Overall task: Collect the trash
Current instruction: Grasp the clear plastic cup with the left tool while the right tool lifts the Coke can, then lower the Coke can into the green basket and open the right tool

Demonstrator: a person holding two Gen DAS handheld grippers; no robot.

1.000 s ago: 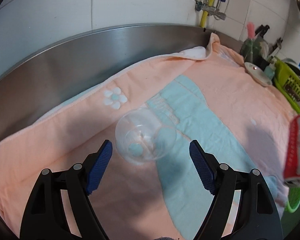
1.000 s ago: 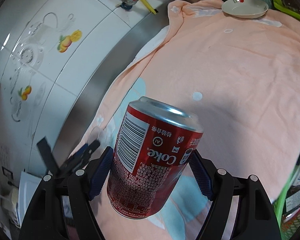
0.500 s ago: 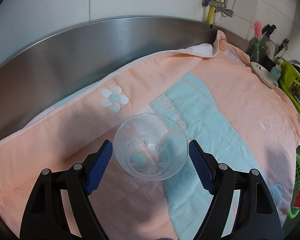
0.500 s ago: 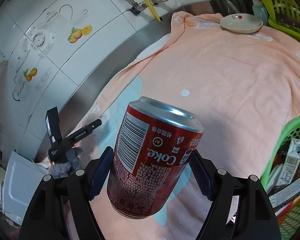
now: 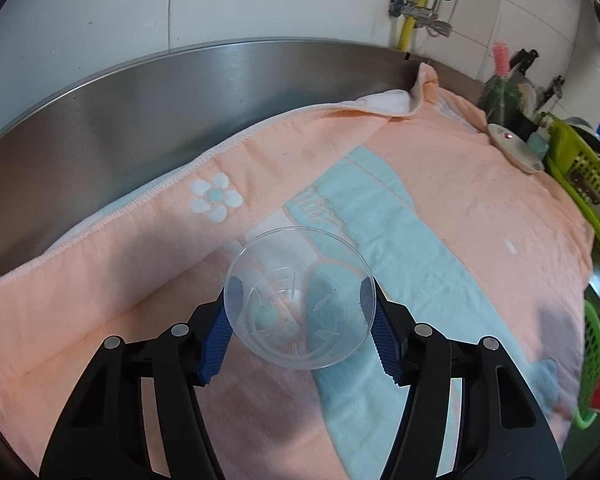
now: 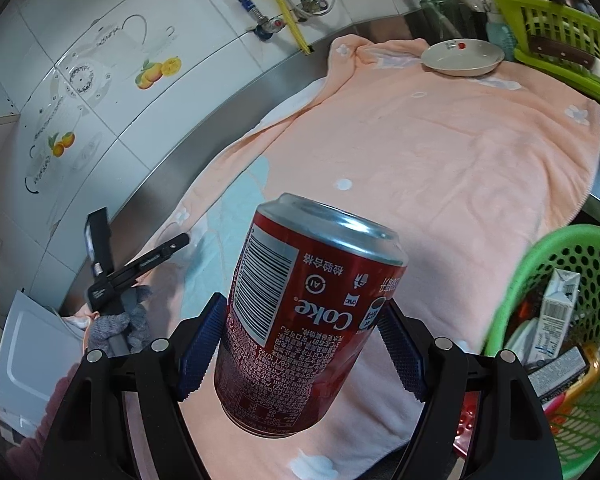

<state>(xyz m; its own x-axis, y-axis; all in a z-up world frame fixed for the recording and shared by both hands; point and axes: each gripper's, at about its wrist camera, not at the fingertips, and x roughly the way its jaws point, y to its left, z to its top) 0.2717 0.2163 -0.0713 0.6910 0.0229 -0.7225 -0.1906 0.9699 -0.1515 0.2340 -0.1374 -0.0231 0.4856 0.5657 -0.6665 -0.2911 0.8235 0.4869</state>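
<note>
A clear plastic cup [image 5: 300,300] lies on its side on the peach and teal towel [image 5: 440,208], mouth toward the camera. My left gripper [image 5: 300,320] has its blue pads against both sides of the cup's rim. My right gripper [image 6: 300,340] is shut on a red Coke can [image 6: 308,312] and holds it upside down above the towel [image 6: 440,152]. A green perforated basket [image 6: 580,268] with cartons and bottles sits at the lower right of the right wrist view. The left gripper's body [image 6: 136,268] shows at the left there.
A steel backsplash [image 5: 140,100] and white tiled wall run behind the towel. A small white dish [image 6: 462,56] rests at the towel's far end, also in the left wrist view [image 5: 514,148]. A lime dish rack [image 6: 560,32] with a knife stands beyond it.
My left gripper moved in around the clear cup and closed its pads onto the rim. My right gripper carried the can back and right, bringing the green basket into view.
</note>
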